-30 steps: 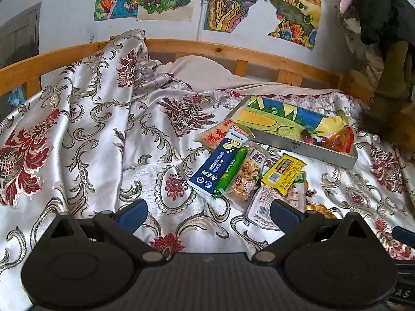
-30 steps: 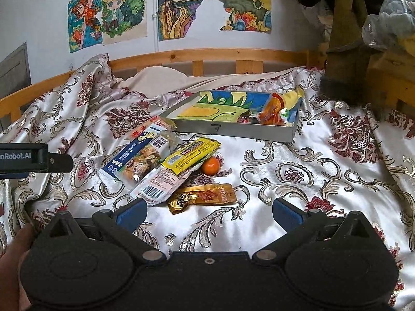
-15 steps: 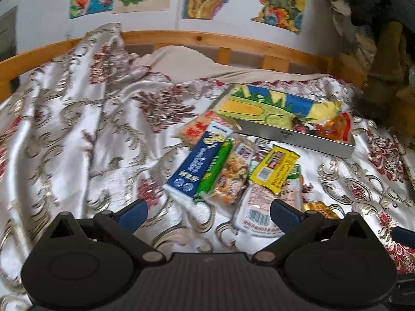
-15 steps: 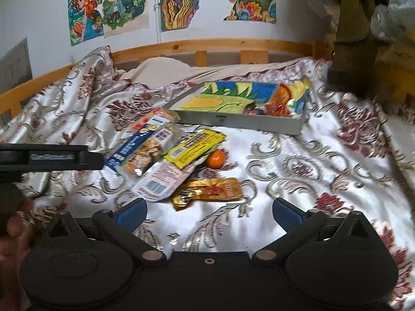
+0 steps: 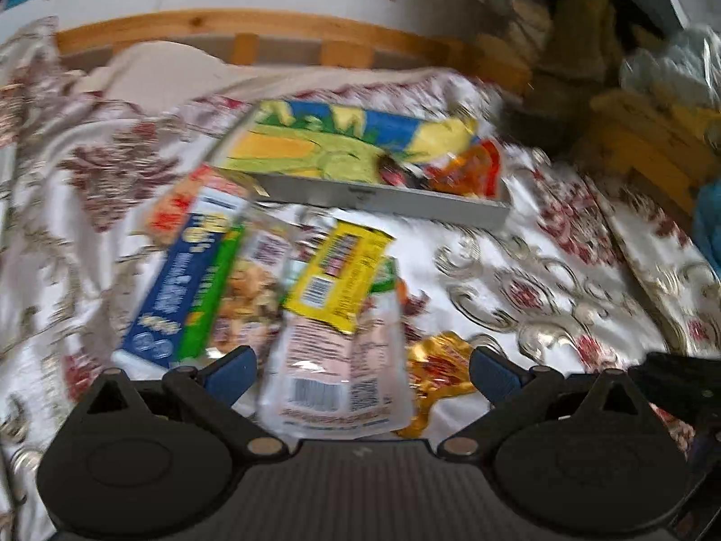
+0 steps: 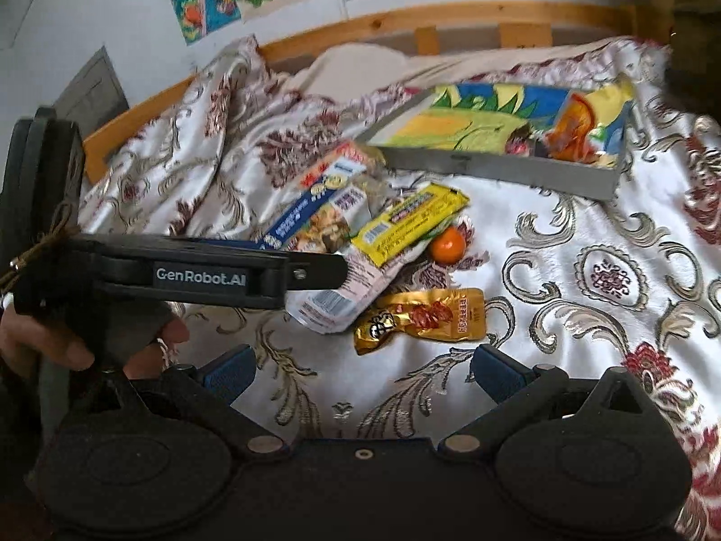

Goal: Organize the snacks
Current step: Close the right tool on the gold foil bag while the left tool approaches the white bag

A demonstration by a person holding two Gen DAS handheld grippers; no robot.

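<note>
A pile of snack packets lies on the patterned bedspread: a blue box (image 5: 180, 279) (image 6: 306, 212), a yellow packet (image 5: 342, 275) (image 6: 410, 225), a pale pink packet (image 5: 338, 374) (image 6: 333, 297), a gold packet (image 5: 437, 369) (image 6: 423, 315) and a small orange ball (image 6: 447, 244). A grey tray (image 5: 383, 194) (image 6: 495, 167) with a colourful lining holds an orange packet (image 6: 581, 130) behind them. My left gripper (image 5: 360, 372) is open, its fingers either side of the pink packet. My right gripper (image 6: 360, 372) is open and empty, just short of the gold packet.
A wooden bed rail (image 6: 450, 18) runs along the back below wall posters. Boxes and bags (image 5: 653, 144) are stacked at the right of the bed. The left gripper's body (image 6: 189, 272) and the hand holding it cross the left of the right wrist view.
My left gripper has moved forward and right, right up to the snack pile, now blurred by motion. My right gripper has edged forward toward the gold packet. Both stay open.
</note>
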